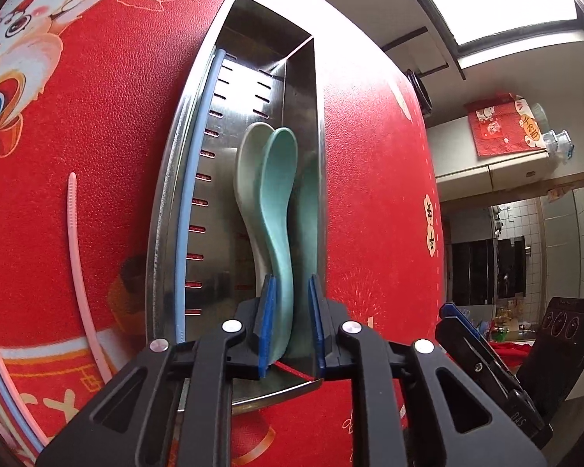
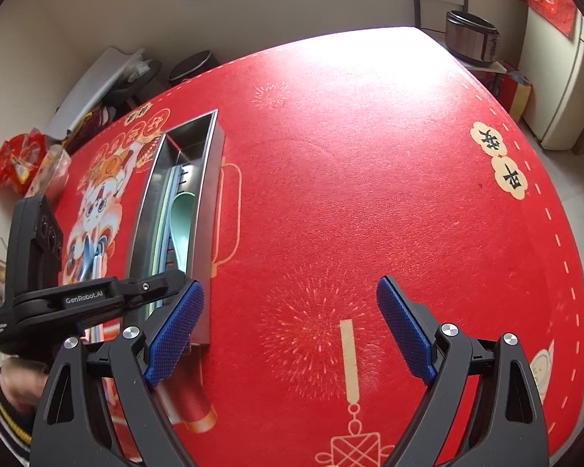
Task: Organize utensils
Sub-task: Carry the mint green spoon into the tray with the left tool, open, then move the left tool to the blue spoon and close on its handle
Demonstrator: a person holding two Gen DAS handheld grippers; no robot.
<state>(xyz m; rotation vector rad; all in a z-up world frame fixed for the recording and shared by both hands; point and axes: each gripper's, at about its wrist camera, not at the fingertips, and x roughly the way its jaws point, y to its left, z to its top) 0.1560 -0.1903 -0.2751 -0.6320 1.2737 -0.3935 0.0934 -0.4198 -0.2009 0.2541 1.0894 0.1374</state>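
1. Straight ahead of my left gripper [image 1: 291, 313] lies a long steel utensil tray [image 1: 163, 210] on the red printed table [image 1: 109, 124], running lengthwise away from the fingers.
2. In the tray, a mint-green spoon [image 1: 278, 179] rests on top of a paler grey-green spoon [image 1: 249, 163], bowls pointing away from me and handles towards the gripper.
3. The mint spoon's handle passes between the blue pads [image 1: 268, 323]. It sits close against the left pad, with a visible gap to the right pad, so I read the left gripper as released, not clamped on the spoon.
4. Left of the spoons, a light blue stick-like utensil [image 1: 198, 179] lies along the tray's slotted side wall.
5. Further left, outside the tray, a pink stick [image 1: 82, 257] lies on the table, and more pale sticks curve along the edge of the view.
6. My right gripper [image 2: 290, 330] hangs over bare red table with nothing between its widely spread blue pads; it is released.
7. From the right wrist view, the tray [image 2: 210, 179] sits ahead and left of that gripper, the mint spoon [image 2: 181, 218] visible inside, with the left gripper [image 2: 163, 284] at the tray's near end.
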